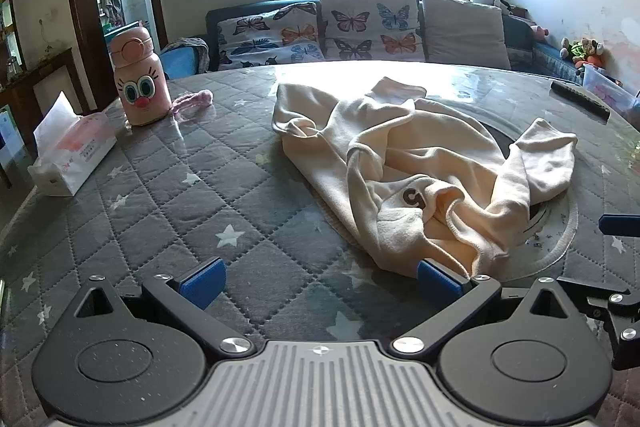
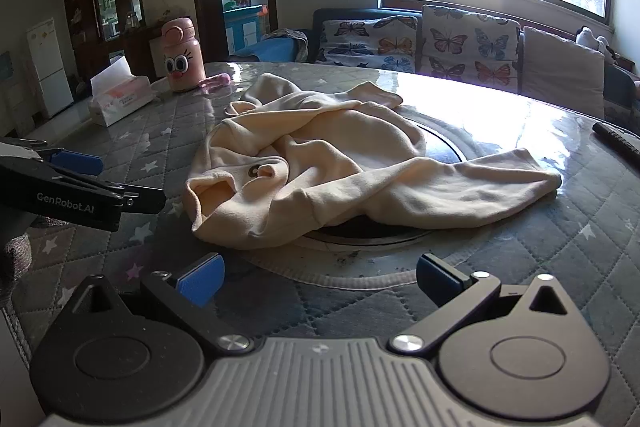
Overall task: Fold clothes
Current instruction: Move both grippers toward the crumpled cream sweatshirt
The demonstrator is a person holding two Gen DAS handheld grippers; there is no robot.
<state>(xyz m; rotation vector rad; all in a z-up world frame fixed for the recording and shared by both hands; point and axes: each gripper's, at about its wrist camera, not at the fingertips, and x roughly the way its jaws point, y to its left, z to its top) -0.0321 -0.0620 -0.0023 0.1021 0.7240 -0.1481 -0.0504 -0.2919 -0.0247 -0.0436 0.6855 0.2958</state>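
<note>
My left gripper is spread wide with nothing between its blue pads, low over the quilted table; its right pad sits just beside the near hem of the cream garment. My right gripper is likewise released and empty, the garment lying crumpled at its 12 o'clock, apart from the pads, one sleeve trailing toward 2 o'clock. From the left wrist, a pink bottle stands at 10 o'clock with a tissue box nearer. A butterfly-print sofa sits beyond the table.
</note>
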